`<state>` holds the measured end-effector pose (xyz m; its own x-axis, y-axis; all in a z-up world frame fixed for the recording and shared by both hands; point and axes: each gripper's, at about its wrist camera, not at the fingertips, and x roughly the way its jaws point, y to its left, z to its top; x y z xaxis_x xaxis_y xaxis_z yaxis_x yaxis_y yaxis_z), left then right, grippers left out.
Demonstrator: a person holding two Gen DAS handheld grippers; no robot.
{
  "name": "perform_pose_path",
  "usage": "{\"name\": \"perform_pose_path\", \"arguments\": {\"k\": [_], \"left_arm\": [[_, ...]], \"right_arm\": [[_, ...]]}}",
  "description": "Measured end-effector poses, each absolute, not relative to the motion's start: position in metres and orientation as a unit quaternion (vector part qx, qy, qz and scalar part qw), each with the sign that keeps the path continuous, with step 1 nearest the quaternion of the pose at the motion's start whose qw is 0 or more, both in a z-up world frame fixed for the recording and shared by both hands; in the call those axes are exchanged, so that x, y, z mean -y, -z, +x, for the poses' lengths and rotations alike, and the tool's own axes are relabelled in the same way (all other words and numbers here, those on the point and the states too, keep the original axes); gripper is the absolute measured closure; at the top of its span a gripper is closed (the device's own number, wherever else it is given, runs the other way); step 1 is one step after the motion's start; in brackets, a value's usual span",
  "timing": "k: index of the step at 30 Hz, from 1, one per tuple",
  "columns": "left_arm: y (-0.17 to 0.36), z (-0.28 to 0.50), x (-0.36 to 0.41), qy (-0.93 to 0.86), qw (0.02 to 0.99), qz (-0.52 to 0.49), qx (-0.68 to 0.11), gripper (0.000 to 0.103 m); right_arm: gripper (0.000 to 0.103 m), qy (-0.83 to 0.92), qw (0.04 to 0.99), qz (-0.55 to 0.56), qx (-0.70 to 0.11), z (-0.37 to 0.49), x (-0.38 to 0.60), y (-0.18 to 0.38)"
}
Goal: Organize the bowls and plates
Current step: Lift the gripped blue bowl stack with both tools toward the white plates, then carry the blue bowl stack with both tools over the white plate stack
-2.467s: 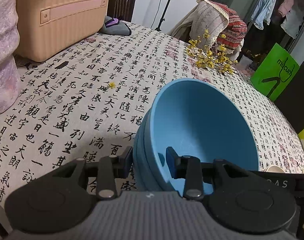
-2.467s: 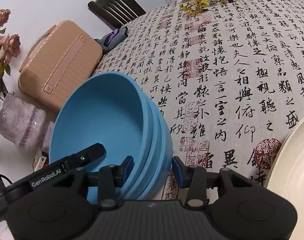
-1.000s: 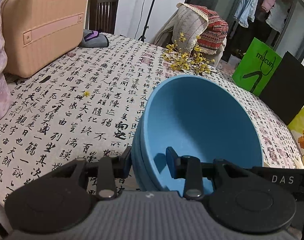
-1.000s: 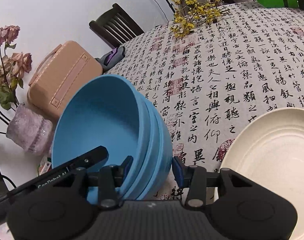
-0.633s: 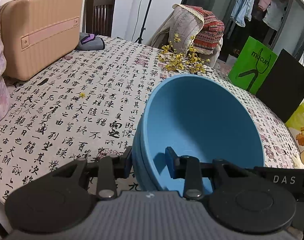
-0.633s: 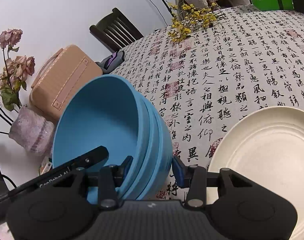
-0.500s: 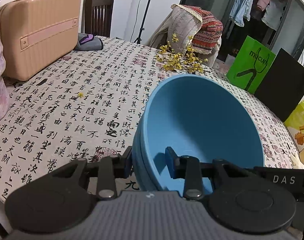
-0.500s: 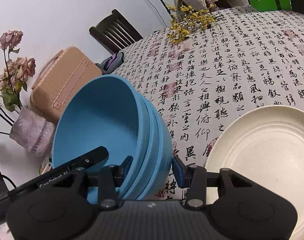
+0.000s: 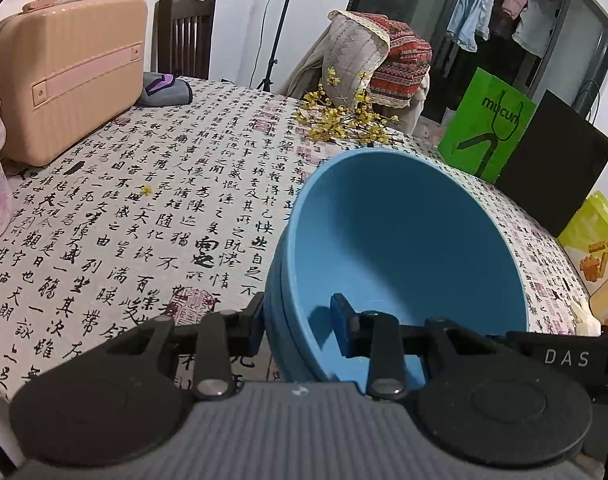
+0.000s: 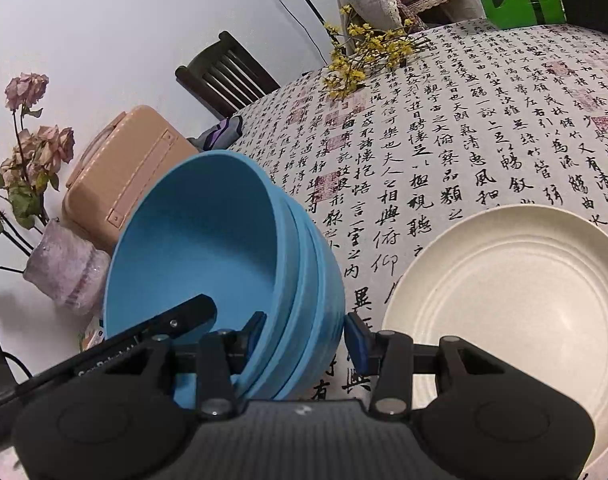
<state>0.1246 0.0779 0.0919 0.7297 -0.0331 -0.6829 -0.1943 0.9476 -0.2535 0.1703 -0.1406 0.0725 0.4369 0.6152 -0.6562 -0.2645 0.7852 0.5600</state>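
A stack of blue bowls [image 9: 400, 240] is held up off the table between both grippers. My left gripper [image 9: 300, 324] is shut on the stack's left rim, one finger inside and one outside. My right gripper [image 10: 304, 334] is shut on the opposite rim of the stack of blue bowls [image 10: 224, 256] in the same way. A cream plate [image 10: 516, 300] lies on the calligraphy tablecloth [image 10: 484, 128] just right of and below the bowls in the right wrist view.
A peach case [image 9: 64, 76] and a pink vase [image 10: 64, 268] with dried roses stand at the table's left. Yellow flower sprigs [image 9: 344, 124] lie at the far side. A green bag [image 9: 484, 120], black box [image 9: 552, 168] and yellow package [image 9: 596, 240] stand at right. Chairs ring the table.
Both grippers have carried the bowl stack higher and toward the cream plate, which now fills more of the right wrist view. The grip on the rims is unchanged.
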Motion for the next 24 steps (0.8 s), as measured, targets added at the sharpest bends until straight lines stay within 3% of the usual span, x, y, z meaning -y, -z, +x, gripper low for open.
{"name": "perform_pose_path", "arguments": {"k": [24], "left_arm": [[-0.094,0.121,-0.042,-0.018,0.919,-0.151,-0.364,0.069]], "right_arm": [[0.061,-0.247,0.835,0.204,-0.447,0.157,0.184,-0.074]]}}
